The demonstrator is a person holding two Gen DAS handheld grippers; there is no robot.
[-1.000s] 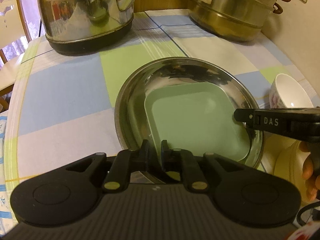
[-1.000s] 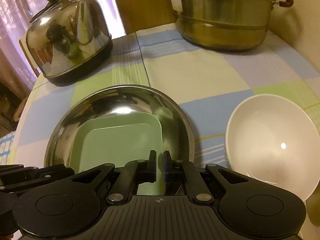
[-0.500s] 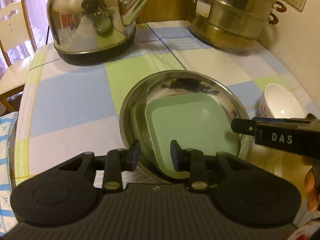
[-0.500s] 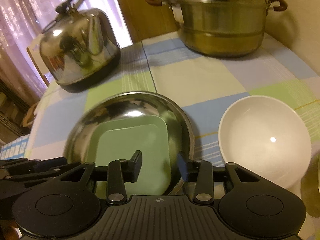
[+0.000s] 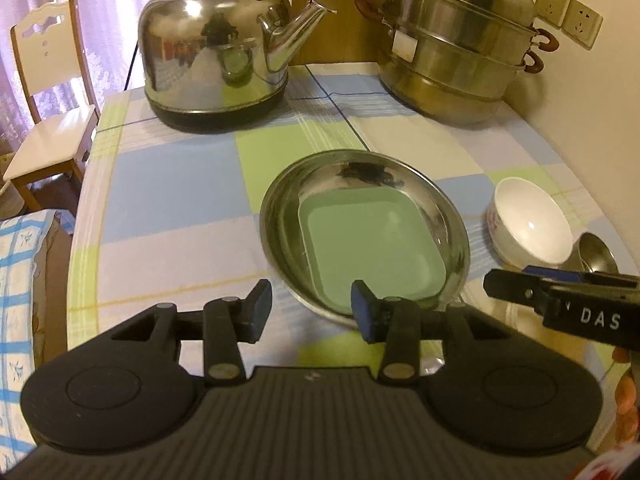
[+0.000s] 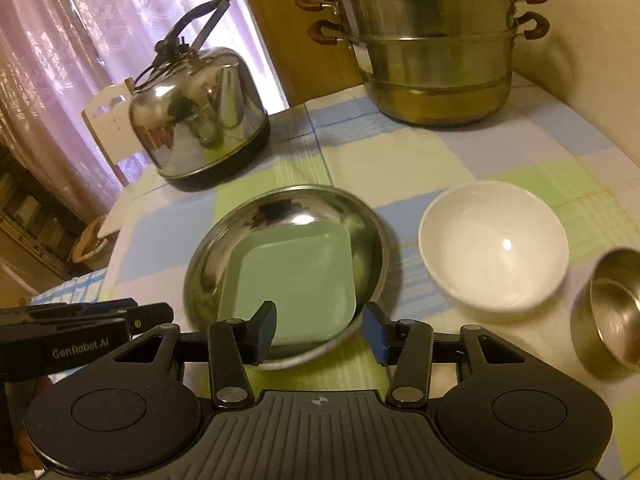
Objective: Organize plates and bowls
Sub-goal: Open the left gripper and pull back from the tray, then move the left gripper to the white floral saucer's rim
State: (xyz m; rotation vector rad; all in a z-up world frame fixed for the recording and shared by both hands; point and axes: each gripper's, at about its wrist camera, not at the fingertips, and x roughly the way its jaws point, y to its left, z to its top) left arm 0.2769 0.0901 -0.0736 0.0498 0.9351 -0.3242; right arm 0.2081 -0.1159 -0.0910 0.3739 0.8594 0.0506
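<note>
One table (image 5: pixel 168 184) carries a checked cloth of blue, green and pale squares, and everything stands on it. At the far right is one steamer (image 5: pixel 452 52), three steel tiers with brown handles. At the far left is one steel kettle (image 5: pixel 216 48), spout to the right. One white chair (image 5: pixel 48 92) stands beyond the table's left edge.

In the middle lies one round steel pan (image 5: pixel 280 216), and flat inside it lies one square green plate (image 5: pixel 372 244), its near edge toward the grippers. Right of the pan, apart from it, stands one white bowl (image 6: pixel 494 256), upright. Just right of that, at the near right, is one small steel bowl (image 6: pixel 608 304), tilted with its mouth to the left.

There are two grippers. The left gripper (image 5: pixel 312 312) is near the pan's near rim with its fingers apart, holding nothing. The right gripper (image 6: pixel 320 334) hangs over the same rim, fingers also spread wide and free of the plate. Each shows in the other's view as a black bar at the side.
</note>
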